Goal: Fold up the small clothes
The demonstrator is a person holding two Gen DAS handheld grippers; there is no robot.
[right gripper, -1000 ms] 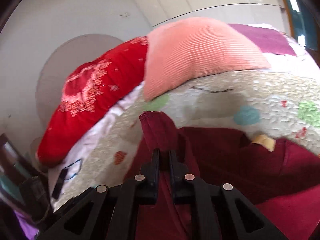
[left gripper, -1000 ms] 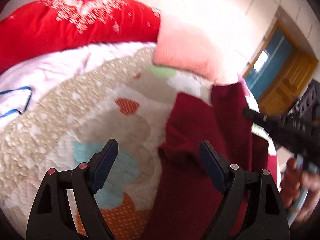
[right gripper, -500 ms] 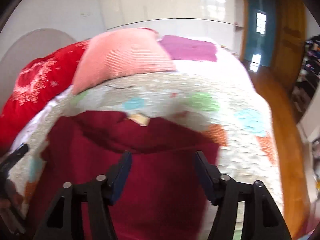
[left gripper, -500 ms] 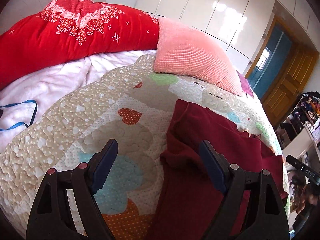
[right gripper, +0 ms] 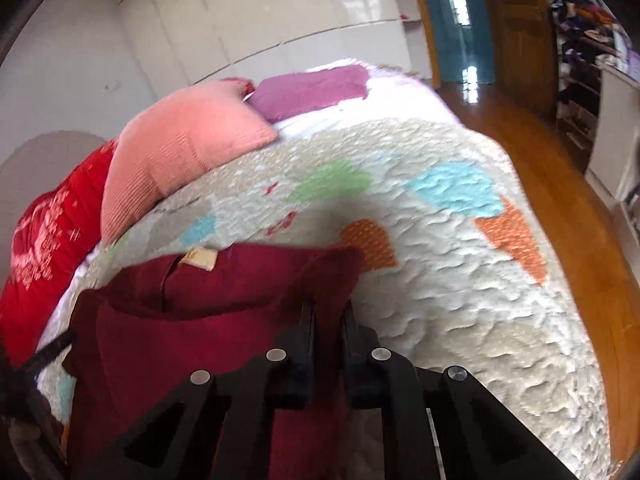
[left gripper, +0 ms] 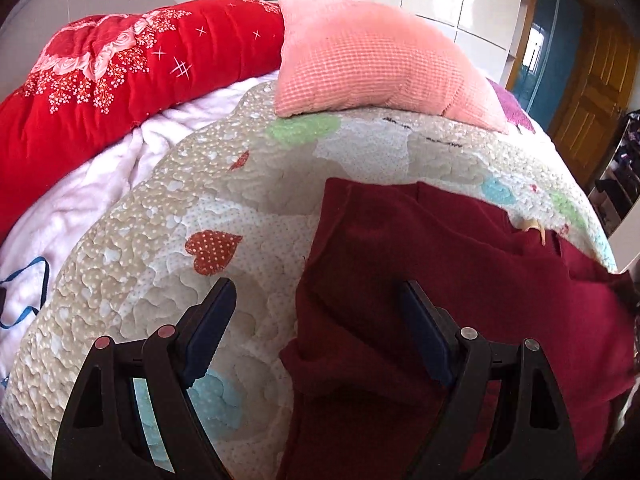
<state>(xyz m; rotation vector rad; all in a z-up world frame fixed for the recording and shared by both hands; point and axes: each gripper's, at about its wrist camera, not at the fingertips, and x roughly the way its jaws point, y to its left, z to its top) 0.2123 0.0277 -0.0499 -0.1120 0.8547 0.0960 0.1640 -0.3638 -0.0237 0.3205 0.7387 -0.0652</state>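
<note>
A dark red garment (left gripper: 440, 280) lies on the quilted bed cover (left gripper: 240, 184), partly folded, with a tan label (right gripper: 199, 258) at its neck. My left gripper (left gripper: 316, 332) is open and empty, hovering over the garment's left edge. My right gripper (right gripper: 327, 312) is shut on the right edge of the dark red garment (right gripper: 224, 312), with cloth pinched between its fingers.
A salmon pillow (left gripper: 372, 60) and a red flowered duvet (left gripper: 100, 76) lie at the head of the bed. A purple cushion (right gripper: 308, 90) sits beyond the pillow. Wooden floor (right gripper: 568, 208) and a door lie right of the bed.
My right gripper let go of the garment's left part, swung open to the right side, and has shut on the garment's right edge. My left gripper stayed open and shifted slightly.
</note>
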